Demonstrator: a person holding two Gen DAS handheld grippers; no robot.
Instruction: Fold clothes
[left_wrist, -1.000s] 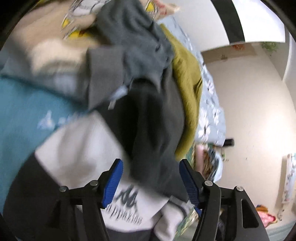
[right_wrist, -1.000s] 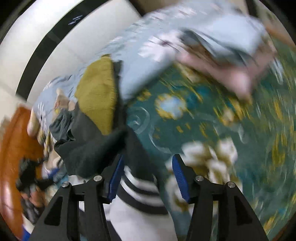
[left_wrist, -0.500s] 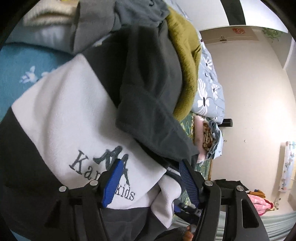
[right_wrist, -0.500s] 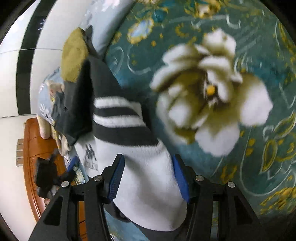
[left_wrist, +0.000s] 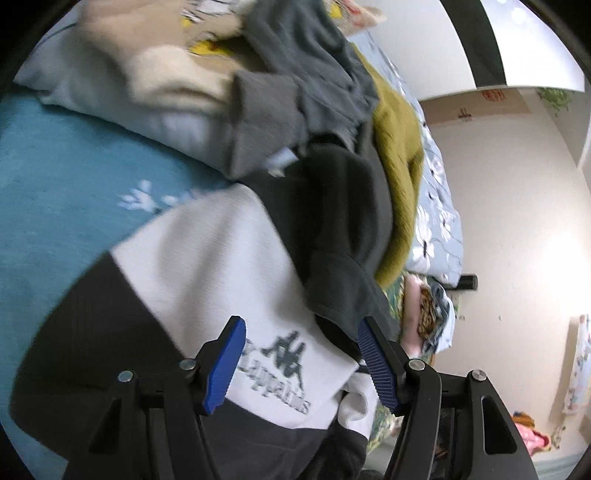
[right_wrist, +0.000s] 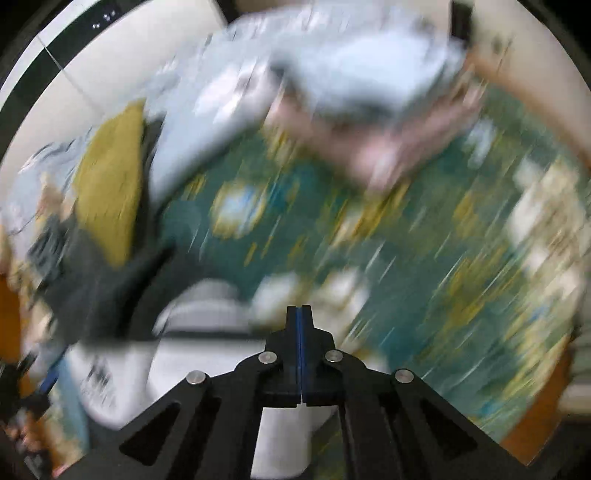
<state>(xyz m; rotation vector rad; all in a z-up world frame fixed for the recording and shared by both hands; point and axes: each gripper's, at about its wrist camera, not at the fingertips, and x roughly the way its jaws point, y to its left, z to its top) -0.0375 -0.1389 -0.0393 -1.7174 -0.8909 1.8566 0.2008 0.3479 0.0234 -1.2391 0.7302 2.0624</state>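
Note:
A white and black sweatshirt (left_wrist: 207, 266) with a dark chest logo lies on the bed, its dark sleeve (left_wrist: 343, 236) folded across it. My left gripper (left_wrist: 299, 354) is open and hovers just over the logo, blue pads either side. In the blurred right wrist view my right gripper (right_wrist: 300, 314) has its jaws pressed together, with the sweatshirt's white sleeve (right_wrist: 207, 354) under and behind it; the blur hides whether cloth is pinched.
A pile of clothes lies beyond the sweatshirt: a grey garment (left_wrist: 310, 85), a mustard knit (left_wrist: 399, 147), a beige one (left_wrist: 140, 74). The bed has a teal flowered cover (right_wrist: 369, 240) and a pale blue quilt (right_wrist: 332, 74). A cream wall (left_wrist: 517, 203) stands on the right.
My right gripper went from open around the white striped sleeve to jaws together, and swung fast. My left gripper pulled back a little from the logo and stayed open.

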